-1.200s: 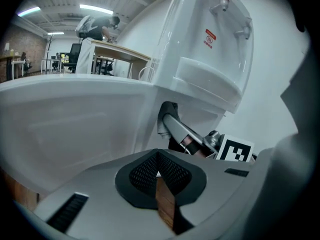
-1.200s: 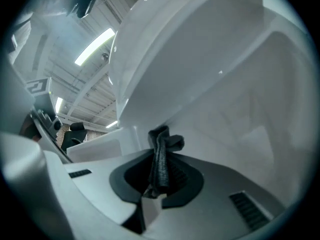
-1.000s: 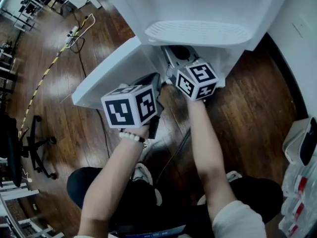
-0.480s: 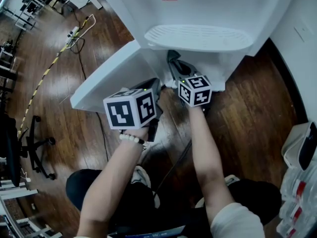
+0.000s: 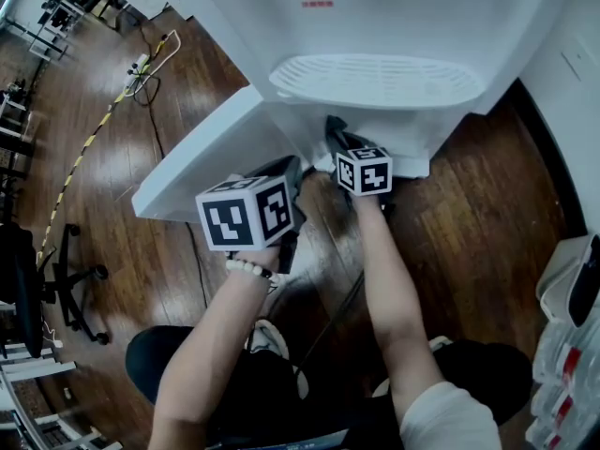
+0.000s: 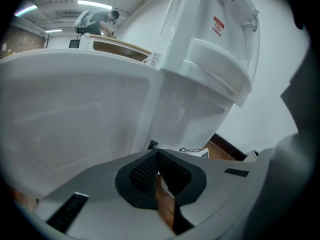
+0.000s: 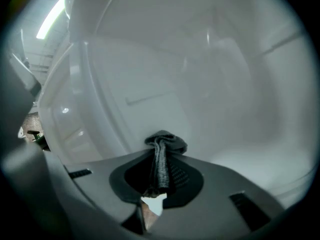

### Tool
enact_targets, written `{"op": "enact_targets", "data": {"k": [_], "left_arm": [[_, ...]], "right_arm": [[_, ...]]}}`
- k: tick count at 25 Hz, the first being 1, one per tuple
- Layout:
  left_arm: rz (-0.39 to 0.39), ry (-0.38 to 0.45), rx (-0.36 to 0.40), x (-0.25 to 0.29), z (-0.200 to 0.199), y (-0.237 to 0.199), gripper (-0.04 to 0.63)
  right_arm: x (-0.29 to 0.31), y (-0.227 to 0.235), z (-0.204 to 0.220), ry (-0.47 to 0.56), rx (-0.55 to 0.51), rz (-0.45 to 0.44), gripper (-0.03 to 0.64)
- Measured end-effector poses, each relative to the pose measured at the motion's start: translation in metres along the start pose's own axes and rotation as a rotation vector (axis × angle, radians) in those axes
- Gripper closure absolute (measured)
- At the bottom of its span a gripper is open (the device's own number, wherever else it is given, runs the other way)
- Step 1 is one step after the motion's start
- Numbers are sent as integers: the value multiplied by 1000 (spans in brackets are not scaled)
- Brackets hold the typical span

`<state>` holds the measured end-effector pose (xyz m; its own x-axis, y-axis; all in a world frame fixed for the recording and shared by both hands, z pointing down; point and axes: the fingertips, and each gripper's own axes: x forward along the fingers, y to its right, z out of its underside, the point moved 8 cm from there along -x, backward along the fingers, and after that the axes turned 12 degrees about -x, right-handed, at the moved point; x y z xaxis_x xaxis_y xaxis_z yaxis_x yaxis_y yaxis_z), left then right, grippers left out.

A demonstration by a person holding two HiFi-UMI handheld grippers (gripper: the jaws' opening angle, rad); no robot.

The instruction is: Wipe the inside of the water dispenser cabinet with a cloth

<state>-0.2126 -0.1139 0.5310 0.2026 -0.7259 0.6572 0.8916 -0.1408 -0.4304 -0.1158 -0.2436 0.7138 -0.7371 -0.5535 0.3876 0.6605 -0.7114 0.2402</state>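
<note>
Mid-wipe, judging by pose. Gripping dark cloth (image 7: 165,143) in right claw (image 7: 159,164), inside cabinet (image 7: 210,79), facing its back wall. Holding left claw (image 6: 157,159) pinched shut, empty, beside open door (image 5: 202,157). Next: press cloth on, sweep.

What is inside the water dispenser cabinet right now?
The right gripper, its jaws shut on a dark cloth, with white walls around it. The drip tray hides the rest from the head view.
</note>
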Motion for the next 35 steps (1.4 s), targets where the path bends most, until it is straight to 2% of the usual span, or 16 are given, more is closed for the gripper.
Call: {"op": "enact_targets", "data": {"k": [4, 6, 8, 12, 17, 21, 30, 35], "left_arm": [[-24, -2, 7, -2, 2, -8, 598], [-28, 6, 5, -2, 3, -9, 598], [-33, -3, 19, 0, 6, -7, 598], [-7, 7, 20, 3, 2, 3, 598], [5, 13, 26, 0, 1, 8, 598], [-1, 16, 25, -1, 1, 9, 598], [1, 27, 34, -3, -2, 15, 598], [6, 33, 36, -4, -4, 18, 598]], "right_arm": [[9, 0, 13, -162, -3, 43, 578], [12, -2, 16, -189, 13, 51, 578], [13, -3, 14, -174, 12, 51, 578], [2, 1, 0, -32, 42, 19, 578], [-17, -2, -39, 154, -55, -52, 578], [-28, -7, -65, 223, -162, -68, 578], [-38, -18, -111, 368, -202, -106, 578], [-61, -31, -142, 559, -265, -104, 578]]}}
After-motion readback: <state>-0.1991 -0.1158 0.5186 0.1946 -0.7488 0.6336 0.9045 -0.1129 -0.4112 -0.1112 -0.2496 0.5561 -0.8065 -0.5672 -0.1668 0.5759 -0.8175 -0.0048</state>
